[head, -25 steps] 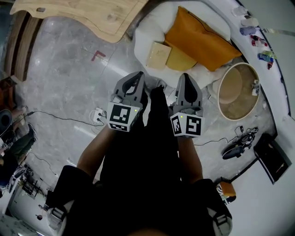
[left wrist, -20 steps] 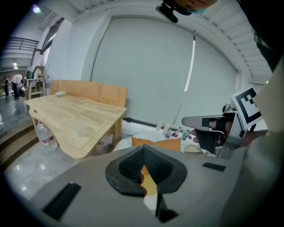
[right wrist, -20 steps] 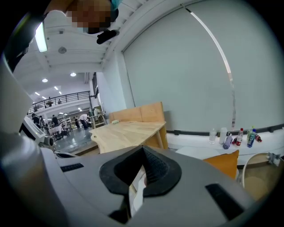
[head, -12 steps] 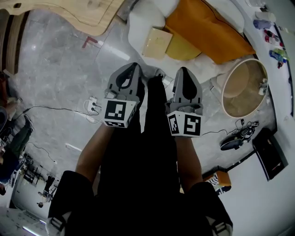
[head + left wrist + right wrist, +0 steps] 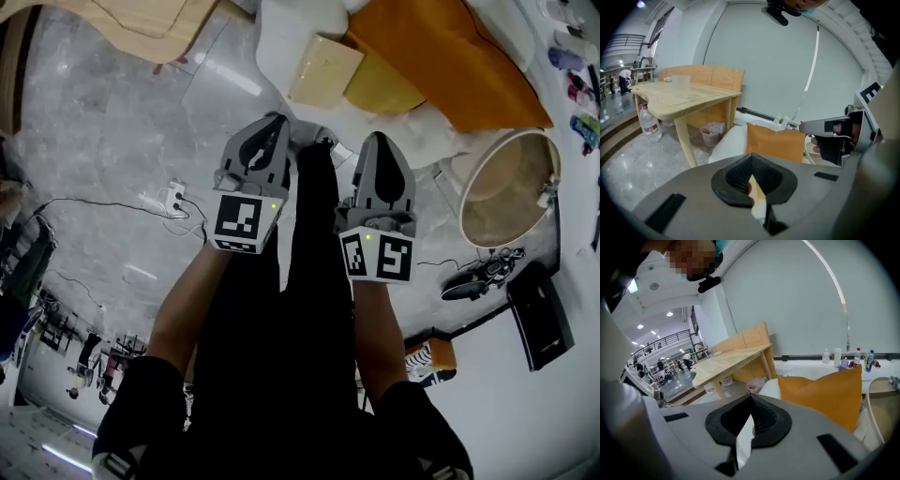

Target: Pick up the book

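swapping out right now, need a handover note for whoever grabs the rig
Left hand-held gripper: shut, empty, short of the book.
Right hand-held gripper: shut, empty, side by side with the left one.
Book: lies flat on the white seat, next to the orange cushion, ahead of both grippers.
Done: nothing yet; the book is untouched.
Left: open a gripper, reach the book, close on it and lift it.

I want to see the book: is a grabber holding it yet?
No, the book lies on the white seat beside the orange cushion, apart from the left gripper and the right gripper.
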`<control>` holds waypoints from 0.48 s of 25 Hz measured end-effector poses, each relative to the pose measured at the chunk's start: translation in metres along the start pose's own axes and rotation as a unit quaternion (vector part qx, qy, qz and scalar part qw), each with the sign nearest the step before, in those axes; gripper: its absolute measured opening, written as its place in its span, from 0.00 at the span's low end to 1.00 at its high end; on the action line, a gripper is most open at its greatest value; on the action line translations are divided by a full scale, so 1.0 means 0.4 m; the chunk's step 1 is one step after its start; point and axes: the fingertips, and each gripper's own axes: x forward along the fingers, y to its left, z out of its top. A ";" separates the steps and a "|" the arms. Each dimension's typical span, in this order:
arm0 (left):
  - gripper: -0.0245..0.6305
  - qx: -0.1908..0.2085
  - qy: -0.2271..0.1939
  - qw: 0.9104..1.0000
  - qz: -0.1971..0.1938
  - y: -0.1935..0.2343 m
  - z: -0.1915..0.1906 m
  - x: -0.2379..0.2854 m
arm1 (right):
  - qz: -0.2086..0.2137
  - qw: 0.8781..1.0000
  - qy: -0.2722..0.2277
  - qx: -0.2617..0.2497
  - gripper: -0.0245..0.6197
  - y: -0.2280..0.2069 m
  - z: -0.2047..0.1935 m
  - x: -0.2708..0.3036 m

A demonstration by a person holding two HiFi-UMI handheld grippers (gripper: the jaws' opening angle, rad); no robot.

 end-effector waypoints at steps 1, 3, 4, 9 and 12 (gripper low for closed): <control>0.04 -0.003 0.003 1.000 0.000 0.004 -0.020 0.014 | -0.001 1.000 0.004 0.001 0.04 -0.007 -0.019 0.009; 0.04 -0.007 0.008 1.000 0.000 0.017 -0.056 0.041 | -0.003 1.000 0.011 0.003 0.04 -0.018 -0.056 0.026; 0.04 -0.008 0.010 1.000 0.001 0.026 -0.073 0.053 | -0.003 1.000 0.015 0.004 0.04 -0.021 -0.076 0.036; 0.04 -0.013 0.021 1.000 0.005 0.064 -0.146 0.110 | -0.001 0.999 0.032 0.012 0.04 -0.022 -0.172 0.080; 0.04 -0.028 0.024 0.999 0.000 0.071 -0.181 0.136 | -0.004 0.999 0.042 0.017 0.04 -0.020 -0.214 0.094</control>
